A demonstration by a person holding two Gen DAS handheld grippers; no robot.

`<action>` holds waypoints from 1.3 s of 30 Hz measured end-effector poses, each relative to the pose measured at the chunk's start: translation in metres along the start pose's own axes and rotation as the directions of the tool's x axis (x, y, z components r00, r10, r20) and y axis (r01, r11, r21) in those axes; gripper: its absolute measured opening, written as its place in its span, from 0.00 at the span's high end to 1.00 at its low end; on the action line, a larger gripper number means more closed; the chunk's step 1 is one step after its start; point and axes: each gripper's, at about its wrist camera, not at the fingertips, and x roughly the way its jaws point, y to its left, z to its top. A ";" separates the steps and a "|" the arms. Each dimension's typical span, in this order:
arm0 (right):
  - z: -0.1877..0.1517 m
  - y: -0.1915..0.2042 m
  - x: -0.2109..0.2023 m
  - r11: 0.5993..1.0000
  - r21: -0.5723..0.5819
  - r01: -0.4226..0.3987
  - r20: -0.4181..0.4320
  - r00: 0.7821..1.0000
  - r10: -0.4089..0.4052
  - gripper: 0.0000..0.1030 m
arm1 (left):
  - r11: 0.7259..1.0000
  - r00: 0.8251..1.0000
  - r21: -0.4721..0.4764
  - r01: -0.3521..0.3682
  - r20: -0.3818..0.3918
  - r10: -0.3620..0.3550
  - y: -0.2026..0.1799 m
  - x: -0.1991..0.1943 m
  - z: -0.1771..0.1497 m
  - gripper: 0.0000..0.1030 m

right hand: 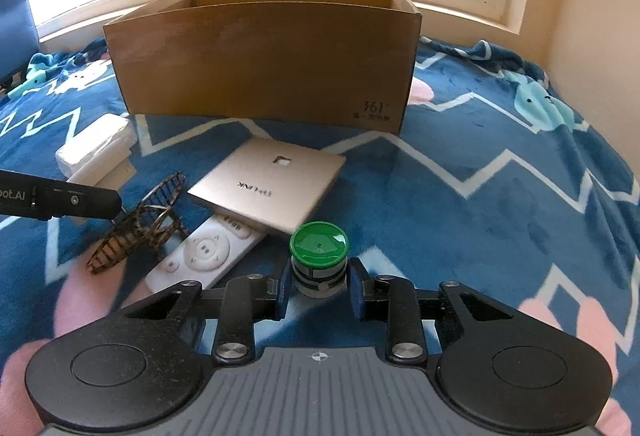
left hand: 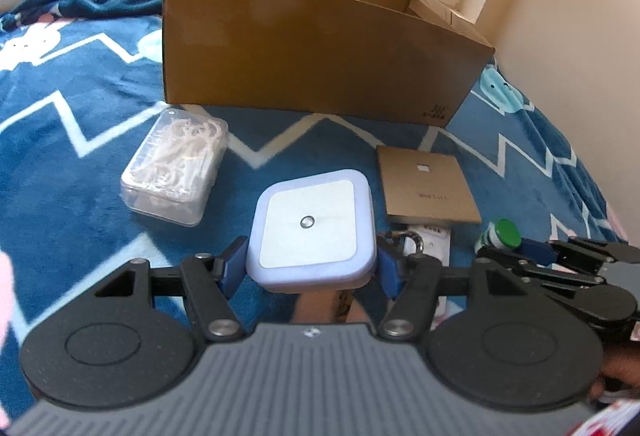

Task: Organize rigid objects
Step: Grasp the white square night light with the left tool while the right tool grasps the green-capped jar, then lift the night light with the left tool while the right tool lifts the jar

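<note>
Each gripper had closed on one item, both low over the blue blanket (right hand: pixel 460 164). The left gripper (left hand: pixel 310 268) clasped a square white night light (left hand: pixel 310 226) by its sides; the right gripper (right hand: pixel 319 290) clenched a small green-capped bottle (right hand: pixel 319 256). The step in hand appeared to be pickup. The next move would likely call for lifting both over the near wall of the one open cardboard box (right hand: pixel 264 64) behind them. Loose items remaining numbered five: one clear plastic case (left hand: pixel 176 166), one flat gold router (right hand: pixel 268 192), one white remote (right hand: pixel 204 256), one wooden model (right hand: pixel 138 224), one padlock (left hand: pixel 412 240).
</note>
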 end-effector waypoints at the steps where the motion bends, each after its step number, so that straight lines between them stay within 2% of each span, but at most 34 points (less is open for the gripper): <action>1: -0.001 0.001 -0.004 1.000 0.001 0.001 -0.002 1.000 -0.001 0.75 | 1.000 1.000 0.013 -0.010 0.000 0.010 -0.001 -0.003 -0.001 0.41; 9: -0.018 0.009 -0.033 1.000 0.009 -0.005 -0.018 1.000 0.005 0.75 | 0.990 0.995 0.105 -0.098 0.028 0.095 -0.008 -0.033 -0.022 0.41; 13: -0.027 0.014 -0.041 1.000 0.010 0.004 -0.036 0.999 -0.003 0.75 | 0.976 0.988 0.152 -0.154 0.036 0.151 -0.009 -0.045 -0.035 0.41; 18: -0.040 0.018 -0.040 1.000 0.005 -0.001 -0.058 0.998 0.001 0.75 | 0.969 0.983 0.163 -0.184 0.033 0.181 -0.003 -0.053 -0.049 0.41; 27: -0.049 0.020 -0.035 1.000 -0.004 -0.001 -0.046 0.999 0.001 0.75 | 0.957 0.975 0.187 -0.221 0.038 0.218 0.002 -0.058 -0.061 0.41; 39: -0.049 0.020 -0.035 1.000 0.004 0.004 -0.023 1.000 -0.004 0.73 | 0.955 0.975 0.195 -0.224 0.035 0.221 0.002 -0.055 -0.063 0.41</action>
